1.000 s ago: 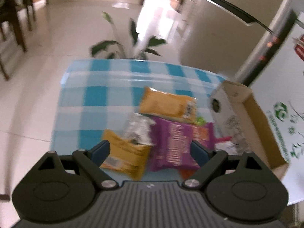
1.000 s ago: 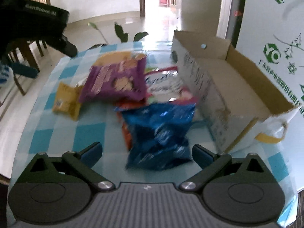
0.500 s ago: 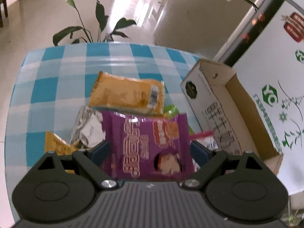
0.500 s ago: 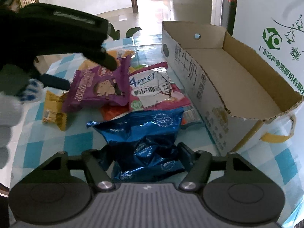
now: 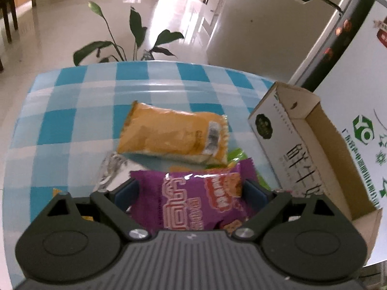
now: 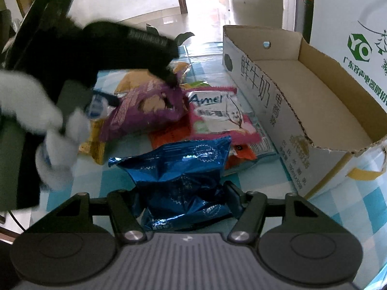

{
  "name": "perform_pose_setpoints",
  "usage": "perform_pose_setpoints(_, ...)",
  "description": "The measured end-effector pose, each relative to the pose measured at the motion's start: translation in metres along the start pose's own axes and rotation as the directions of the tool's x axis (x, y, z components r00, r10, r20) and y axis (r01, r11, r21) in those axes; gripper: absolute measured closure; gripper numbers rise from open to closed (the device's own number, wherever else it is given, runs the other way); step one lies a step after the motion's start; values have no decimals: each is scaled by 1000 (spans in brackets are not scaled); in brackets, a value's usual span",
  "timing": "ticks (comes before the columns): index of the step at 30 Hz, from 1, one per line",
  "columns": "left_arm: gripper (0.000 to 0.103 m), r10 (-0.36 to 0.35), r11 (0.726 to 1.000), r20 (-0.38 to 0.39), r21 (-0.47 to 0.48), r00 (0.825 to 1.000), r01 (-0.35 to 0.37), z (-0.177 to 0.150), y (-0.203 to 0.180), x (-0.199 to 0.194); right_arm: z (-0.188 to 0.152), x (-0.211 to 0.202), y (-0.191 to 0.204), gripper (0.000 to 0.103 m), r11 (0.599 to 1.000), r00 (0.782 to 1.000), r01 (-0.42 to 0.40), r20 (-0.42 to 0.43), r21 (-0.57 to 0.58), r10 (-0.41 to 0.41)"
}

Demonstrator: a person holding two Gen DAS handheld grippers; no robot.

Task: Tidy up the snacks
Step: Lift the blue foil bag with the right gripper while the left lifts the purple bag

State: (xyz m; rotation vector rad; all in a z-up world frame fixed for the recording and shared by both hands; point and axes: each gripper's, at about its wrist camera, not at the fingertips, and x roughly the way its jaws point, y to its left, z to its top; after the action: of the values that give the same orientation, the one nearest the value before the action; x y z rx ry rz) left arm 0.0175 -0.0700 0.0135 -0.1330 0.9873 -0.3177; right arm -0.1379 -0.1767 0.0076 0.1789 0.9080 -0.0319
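Observation:
Snack bags lie in a heap on a blue-checked table [image 5: 72,125]. My left gripper [image 5: 189,191] straddles a purple bag [image 5: 193,205]; its jaws are opening slightly and the blue pads stand at the bag's two edges without squeezing it. In the right wrist view one left finger [image 6: 167,72] sits at the top of the purple bag [image 6: 145,111]. My right gripper [image 6: 185,200] is closing and its pads pinch a crumpled blue bag [image 6: 183,169]. An open cardboard box [image 6: 266,96] stands to the right with nothing in it.
An orange-yellow bag [image 5: 169,135] and a silver packet [image 5: 113,171] lie beyond the purple one. A pink-white bag [image 6: 222,113] and a red-orange bag [image 6: 169,135] lie beside the box. A white-gloved hand [image 6: 48,125] fills the left. A plant [image 5: 135,36] stands past the table's far edge.
The left gripper came down and forward until the purple bag lay between its fingers. The right jaws went from wide open to pinching the blue bag.

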Motion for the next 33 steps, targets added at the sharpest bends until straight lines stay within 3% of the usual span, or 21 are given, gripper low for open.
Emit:
perform_pose_setpoints(6,18,-41,998,3,-50,999,41,-23,21,-21,6,-10,-2,33,1000,1000,-16,16,8,16)
perform_pose_setpoints(10,41,-66,993,-4,-95,998,65,-39,33,-42,9,-19,-4,33,1000,1000,-10,17,9,10)
perform_pose_setpoints(14,41,33,999,-24,-41,999,-34,-59,35,-59,8,-30,-11,33,1000,1000,-1,26,20,0)
perform_pose_setpoints(17,41,53,997,-47,-46,997,-56,-73,39,-67,7,-37,-21,33,998,1000,18,22,56,-19)
perform_pose_setpoints(21,21,25,993,-29,-117,999,-29,-82,46,-75,8,-44,-33,33,993,999,30,29,111,-33)
perform_pose_setpoints(26,19,-2,940,-25,-341,1000,-6,-71,54,-70,10,-49,-38,33,990,999,17,46,141,-24)
perform_pose_setpoints(28,13,25,905,-45,-423,999,-42,-66,51,-65,12,-52,-40,33,988,998,4,54,153,-12)
perform_pose_setpoints(32,13,97,858,-76,-499,992,-122,-60,39,-54,16,-58,-45,33,984,997,-19,72,179,6)
perform_pose_setpoints(33,13,112,834,-96,-532,989,-146,-60,37,-51,16,-60,-47,33,981,997,-30,78,190,15)
